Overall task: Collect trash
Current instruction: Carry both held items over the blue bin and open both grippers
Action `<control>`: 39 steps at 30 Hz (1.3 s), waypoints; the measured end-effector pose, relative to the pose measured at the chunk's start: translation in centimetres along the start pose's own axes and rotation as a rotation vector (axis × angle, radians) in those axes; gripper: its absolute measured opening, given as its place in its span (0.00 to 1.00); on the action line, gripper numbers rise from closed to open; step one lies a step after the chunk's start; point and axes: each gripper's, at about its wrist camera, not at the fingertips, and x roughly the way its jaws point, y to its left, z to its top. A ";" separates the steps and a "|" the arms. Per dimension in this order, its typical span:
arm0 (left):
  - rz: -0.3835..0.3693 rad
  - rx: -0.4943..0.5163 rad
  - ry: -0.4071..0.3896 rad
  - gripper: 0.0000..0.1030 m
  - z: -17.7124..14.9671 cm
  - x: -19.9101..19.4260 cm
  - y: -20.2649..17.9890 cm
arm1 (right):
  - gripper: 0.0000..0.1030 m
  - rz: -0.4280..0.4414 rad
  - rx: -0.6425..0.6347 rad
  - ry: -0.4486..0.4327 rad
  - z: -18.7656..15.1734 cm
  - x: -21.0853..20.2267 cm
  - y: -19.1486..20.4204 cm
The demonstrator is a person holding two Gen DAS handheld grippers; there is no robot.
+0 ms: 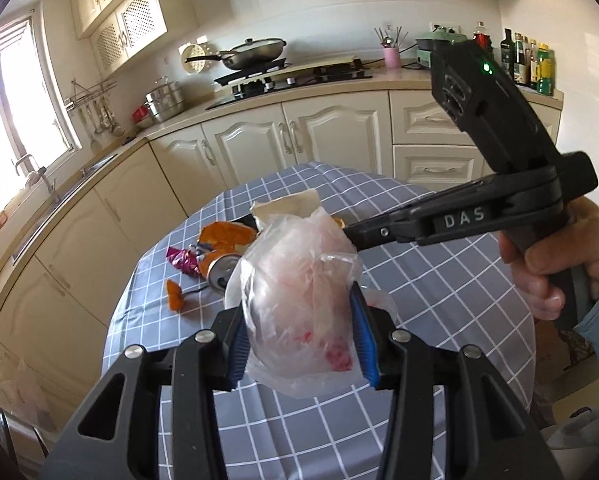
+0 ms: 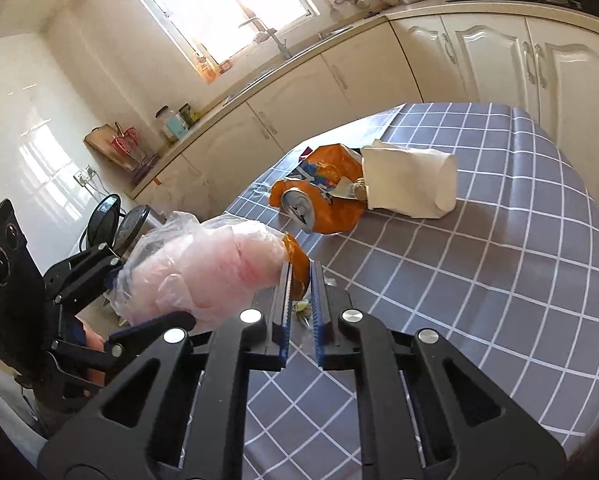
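Your left claw [image 1: 299, 332] is clamped on one crumpled clear plastic bag [image 1: 299, 280] with pinkish-red print, one blue pad [image 1: 364, 344] pressing each side of it, and the bag bulges up out of the jaws above the table. Your right claw [image 2: 299, 280] has its two serrated pads squeezed nearly together on one scrap of orange wrapper [image 2: 297, 264], right next to the bag's far end; in the left wrist view its tip disappears behind the bag, so you can't see the pinch from there. You can see your right hand [image 1: 555, 264] wrapped around that claw's handle.

Everything else is just past the two claws on the grey-blue checked tablecloth [image 2: 479, 280]:
- one crushed orange drink can [image 2: 319, 208], open end facing your right claw
- one crumpled orange and blue snack bag [image 2: 331, 164] right behind the can, touching it
- one white folded paper bag [image 2: 411, 184] lying on its side, beside the can and to the right of it
- one shiny purple candy wrapper [image 1: 185, 260], left of the can as your left claw sees it
- one small loose orange piece [image 1: 175, 296], nearer your left claw, apart from the pile

So that's five bits of trash on the cloth plus the one in your right claw.
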 end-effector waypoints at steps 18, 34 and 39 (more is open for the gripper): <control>-0.104 -0.006 0.000 0.41 4.1 3.4 -3.1 | 0.07 -0.182 0.169 -0.205 -2.3 -11.0 -6.7; -0.504 0.046 0.168 0.41 14.0 15.5 -24.1 | 0.07 -0.554 0.609 -0.330 -15.2 -26.3 -24.2; -0.554 0.104 0.313 0.41 13.2 21.0 -31.5 | 0.07 -0.596 0.738 -0.278 -19.3 -26.4 -29.5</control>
